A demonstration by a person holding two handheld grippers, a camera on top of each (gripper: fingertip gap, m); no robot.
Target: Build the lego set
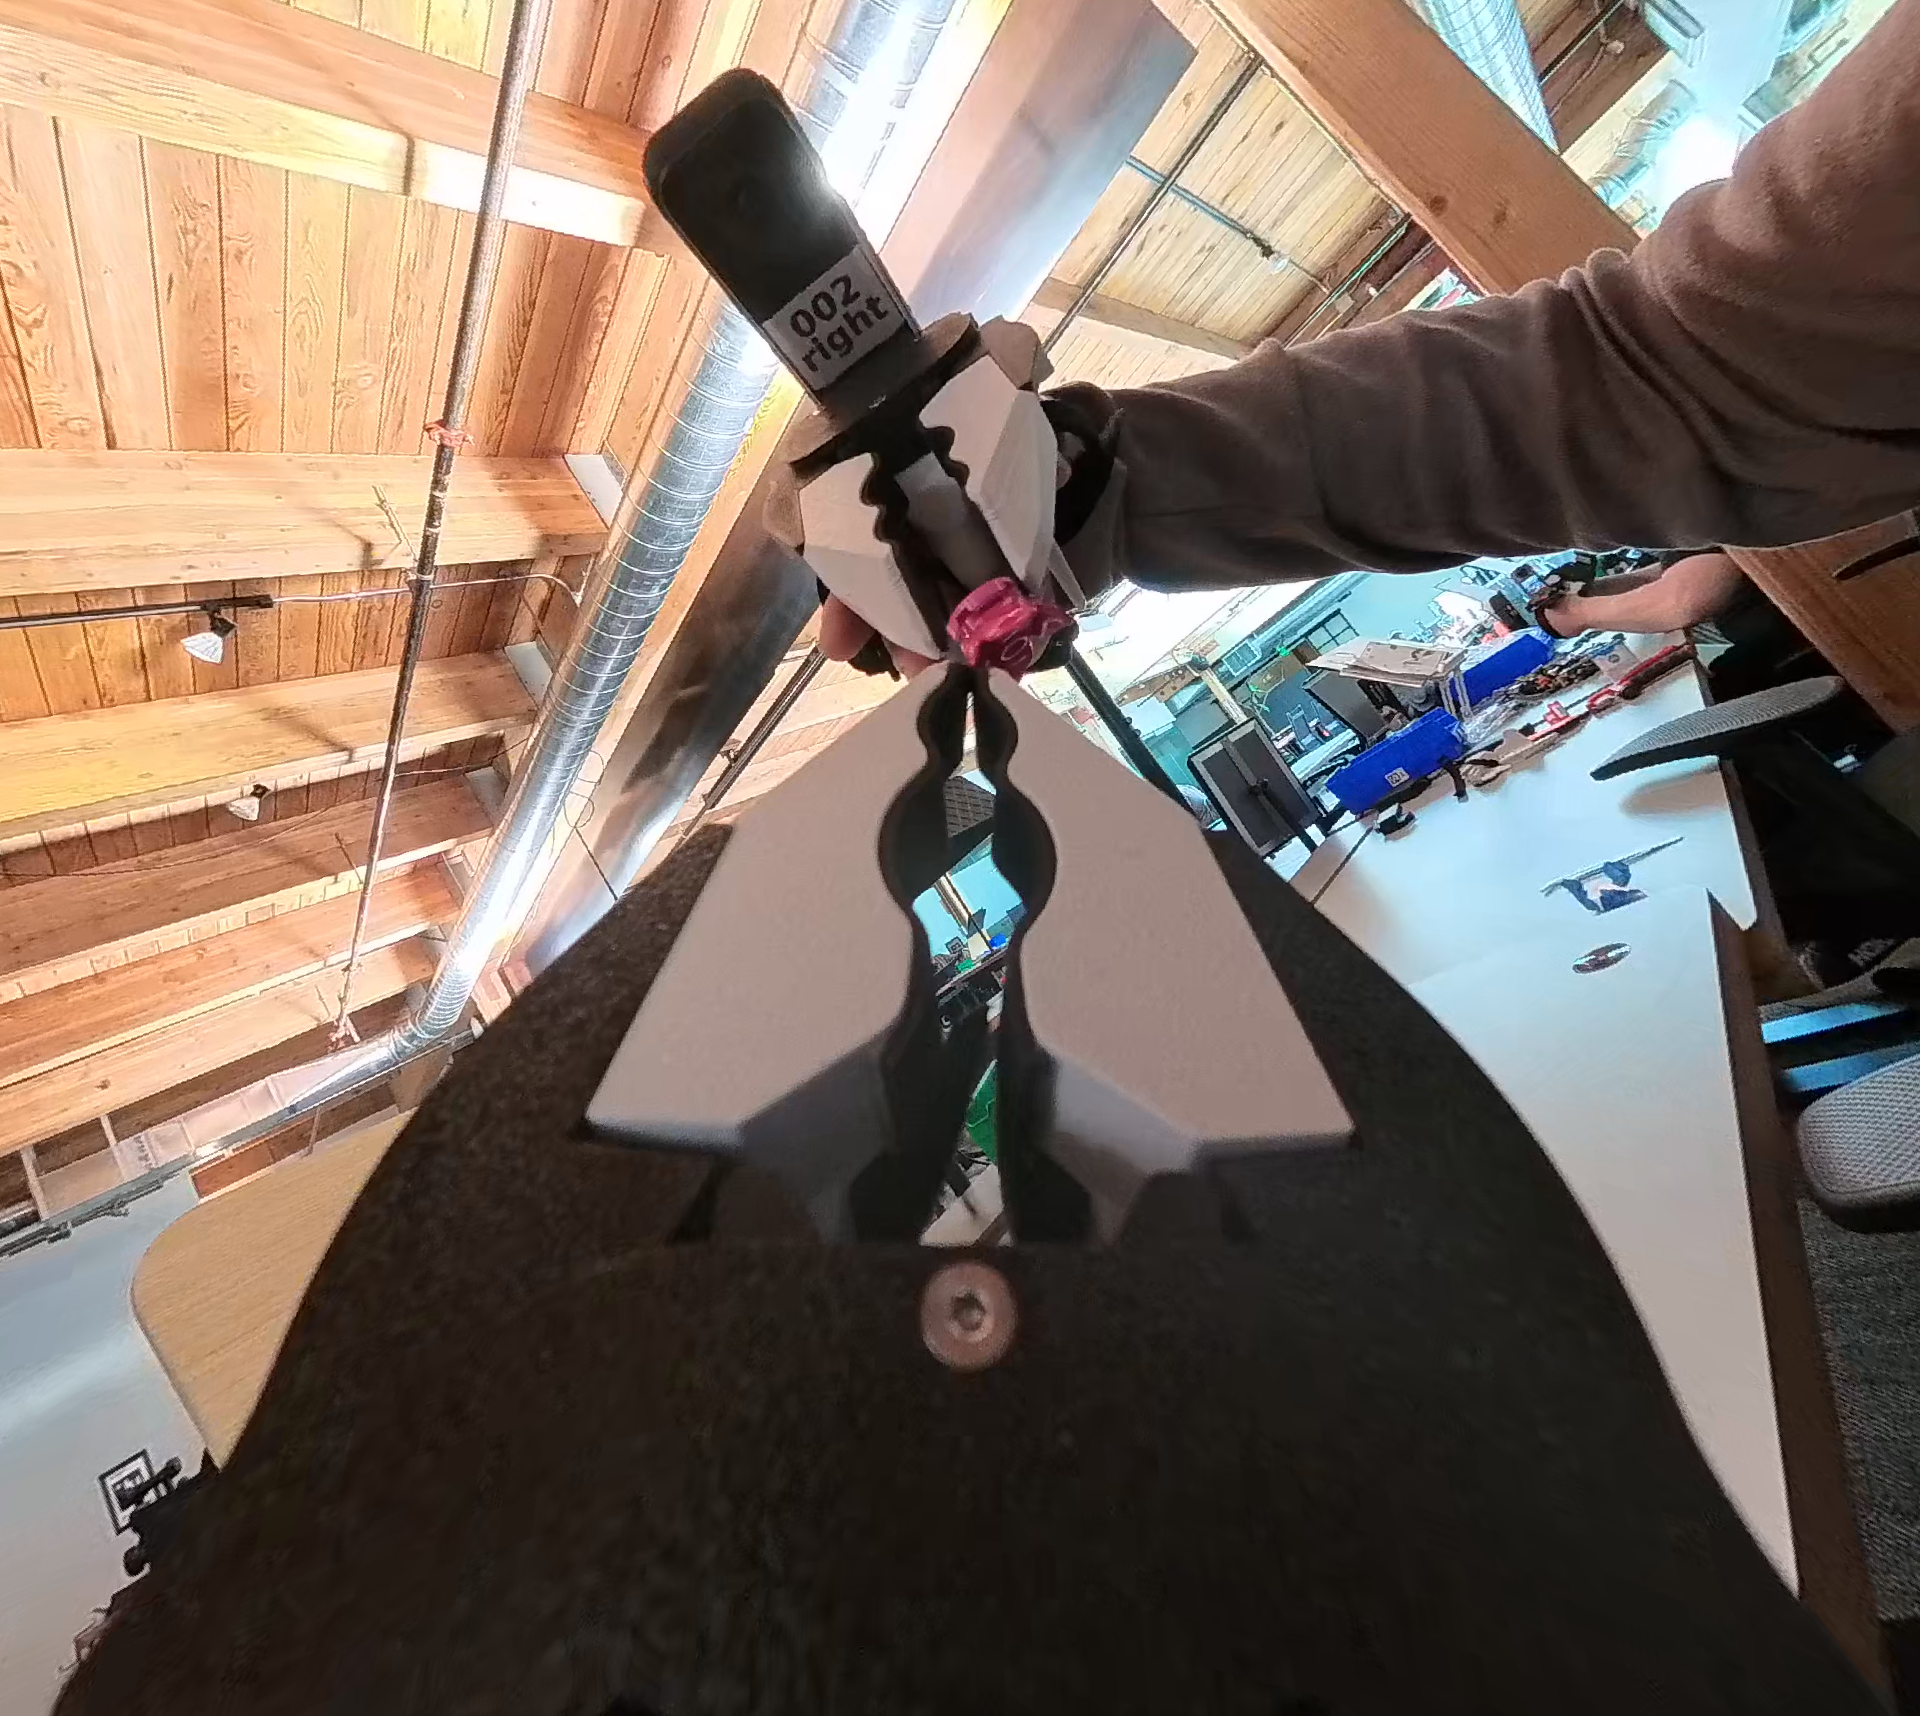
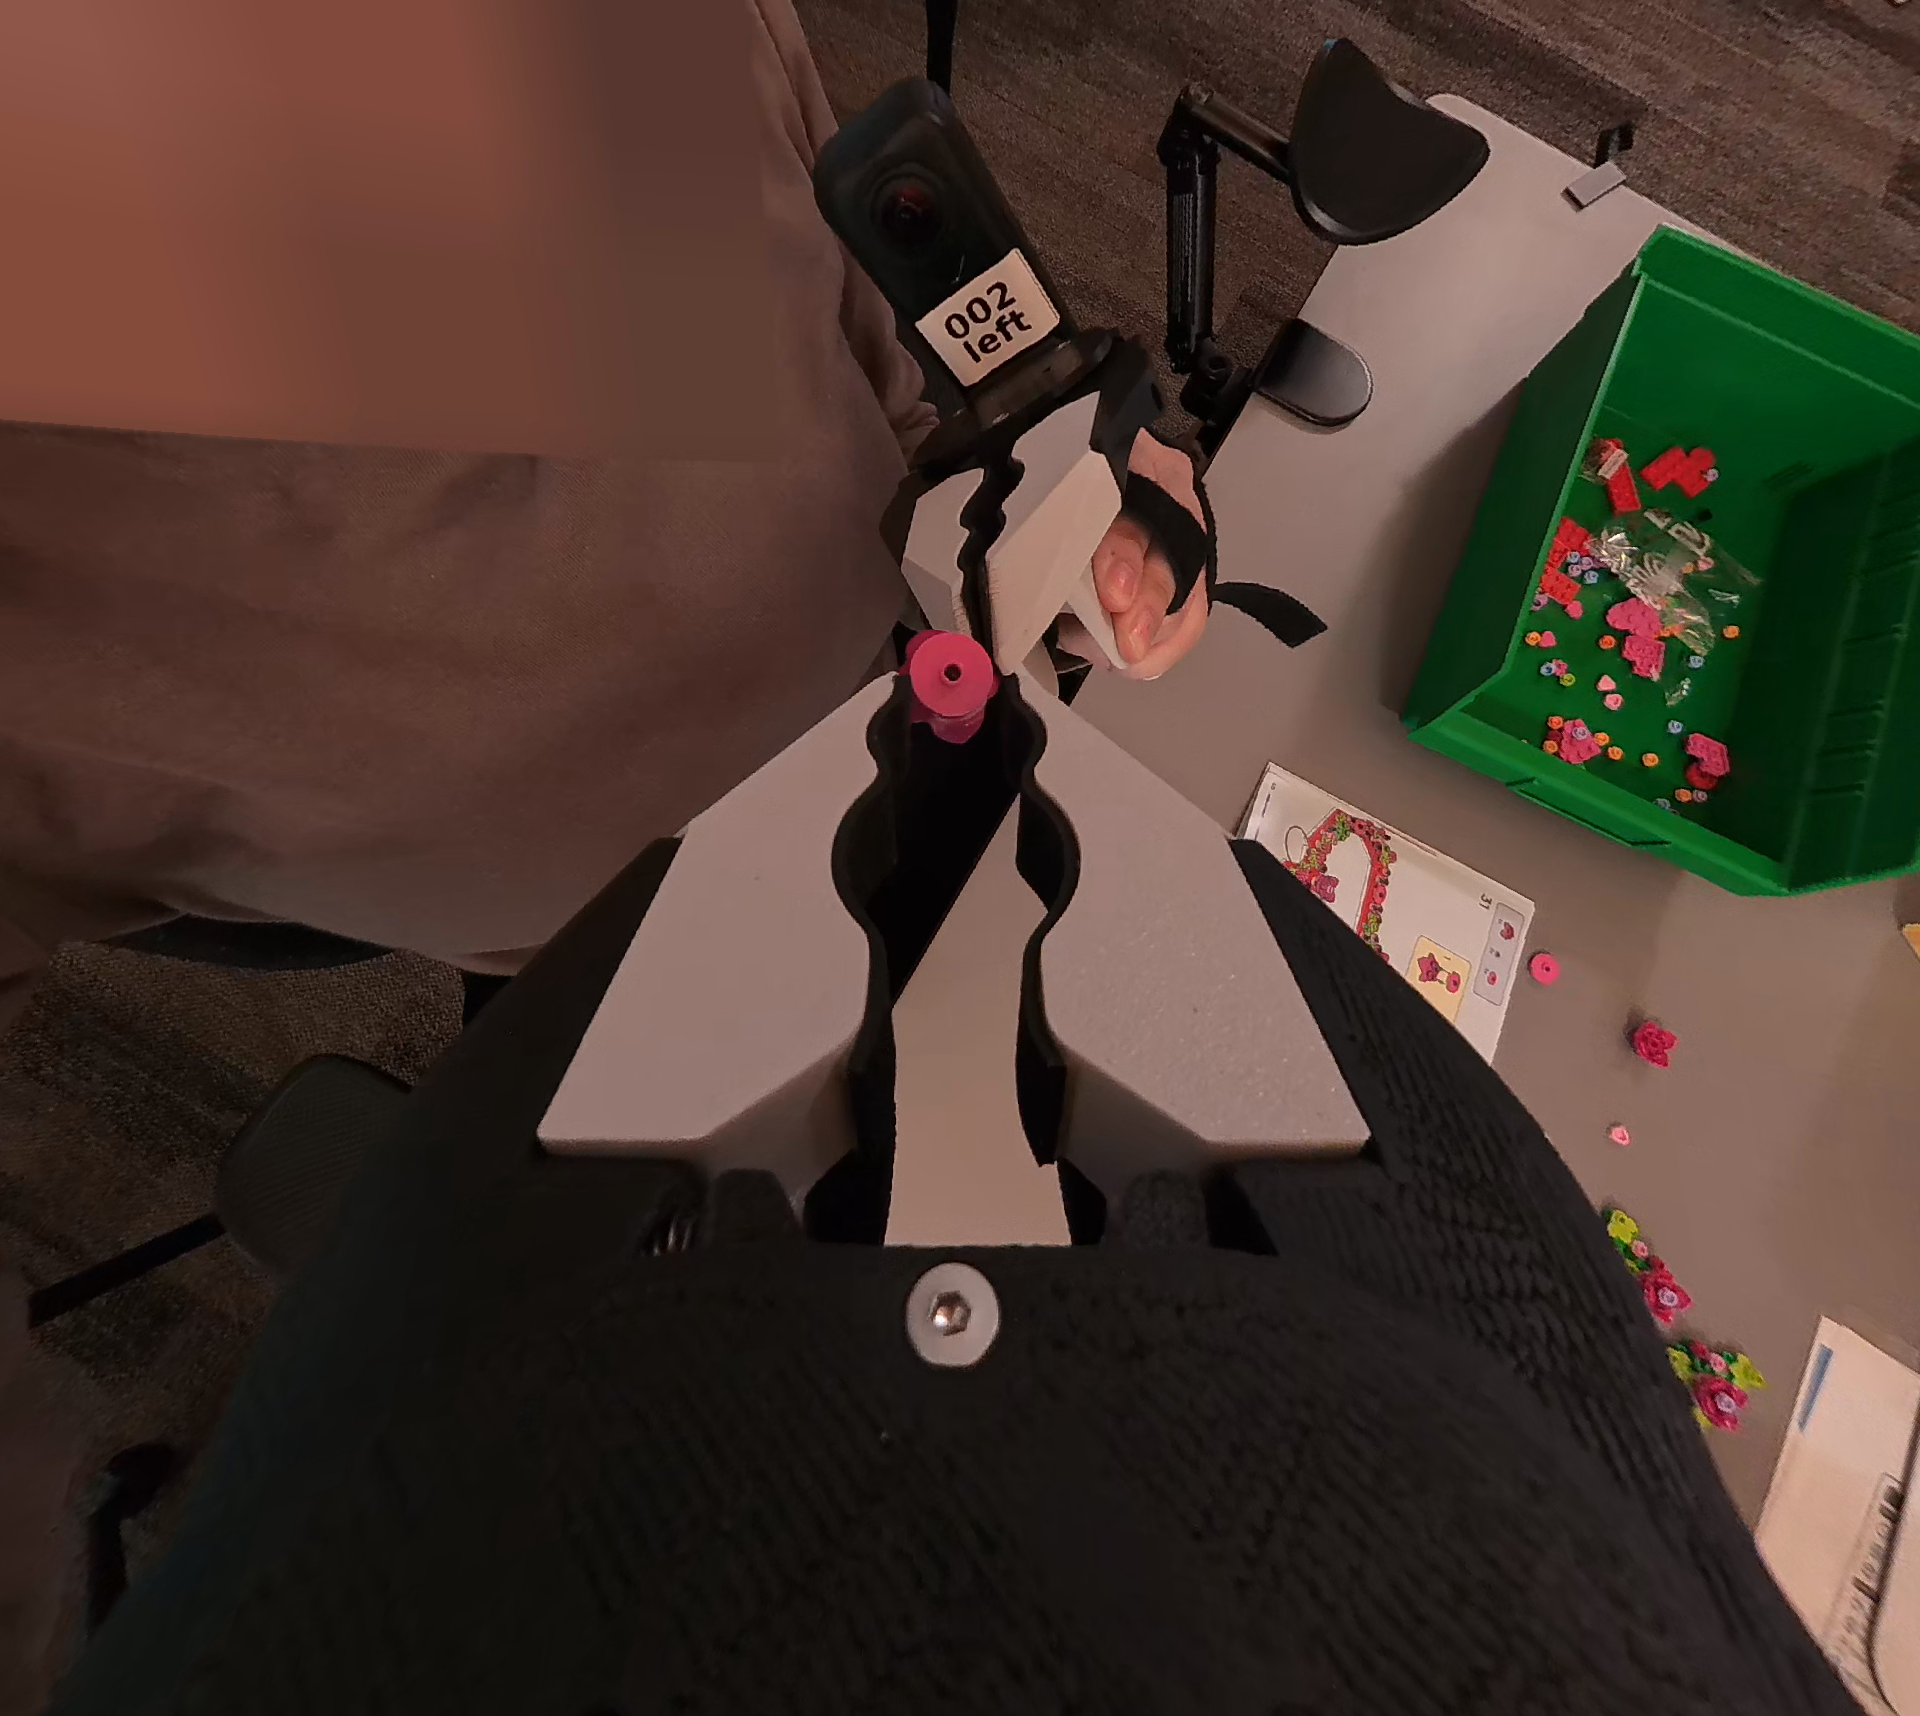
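The right gripper point(image 2: 948, 710) pinches a magenta round lego piece point(image 2: 945, 684) at its fingertips, held in the air. The left gripper point(image 1: 982, 679) meets it tip to tip, fingers narrow and touching the same piece. Farther, a green bin point(image 2: 1475, 658) of loose pieces and an instruction booklet point(image 2: 1392, 897) lie on the grey table point(image 2: 1455, 212).

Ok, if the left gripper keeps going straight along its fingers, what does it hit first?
The pink lego piece right at the left gripper fingertips, then the right gripper holding it from the other side. The tips look nearly in contact already, though the exact gap is hard to judge.
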